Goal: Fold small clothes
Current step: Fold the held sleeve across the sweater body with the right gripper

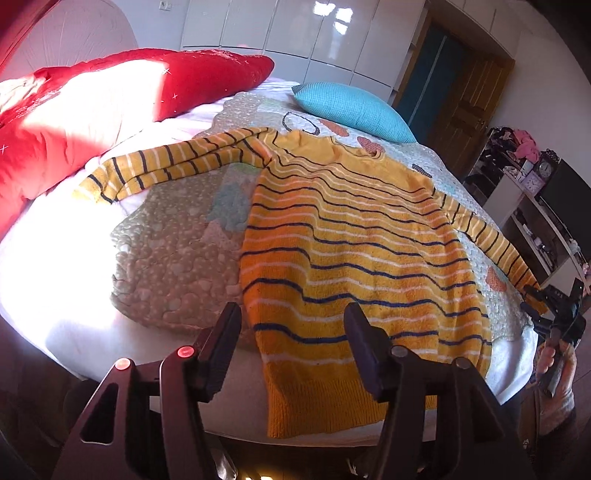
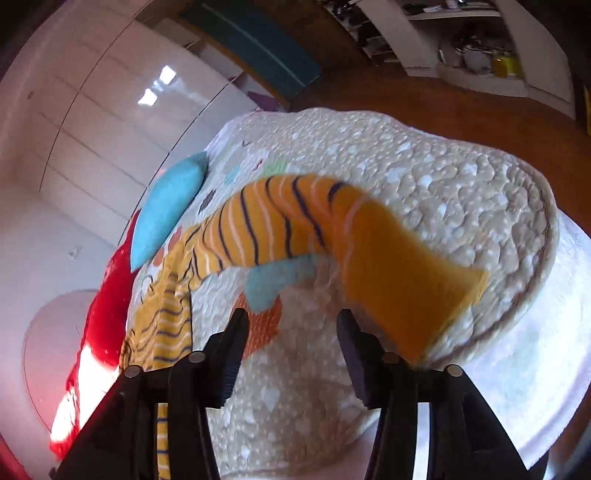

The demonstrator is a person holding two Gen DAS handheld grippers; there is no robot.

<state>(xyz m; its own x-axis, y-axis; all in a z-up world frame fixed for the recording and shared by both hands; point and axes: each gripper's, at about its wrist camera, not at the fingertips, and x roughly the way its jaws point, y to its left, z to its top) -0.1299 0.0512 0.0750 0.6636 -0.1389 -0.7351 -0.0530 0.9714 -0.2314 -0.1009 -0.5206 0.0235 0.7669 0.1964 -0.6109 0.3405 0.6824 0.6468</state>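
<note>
Lying flat on a quilted bed (image 1: pixel 177 258), a yellow striped sweater (image 1: pixel 354 236) spread both sleeves outward while the left gripper (image 1: pixel 291 325) and right gripper (image 2: pixel 291 328) hovered above it, jaws wide, holding nothing.

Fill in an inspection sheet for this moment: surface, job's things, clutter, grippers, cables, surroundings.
Surface: bed with quilt.
Job's things: striped sweater spread flat, hem over the bed's edge, sleeves out sideways.
Clutter: red pillow, blue pillow.
Grippers: left gripper open above the hem; right gripper open near the sleeve cuff, holding nothing.
Cables: nothing seen.
Surroundings: white wardrobe, wooden door, shelves.
</note>
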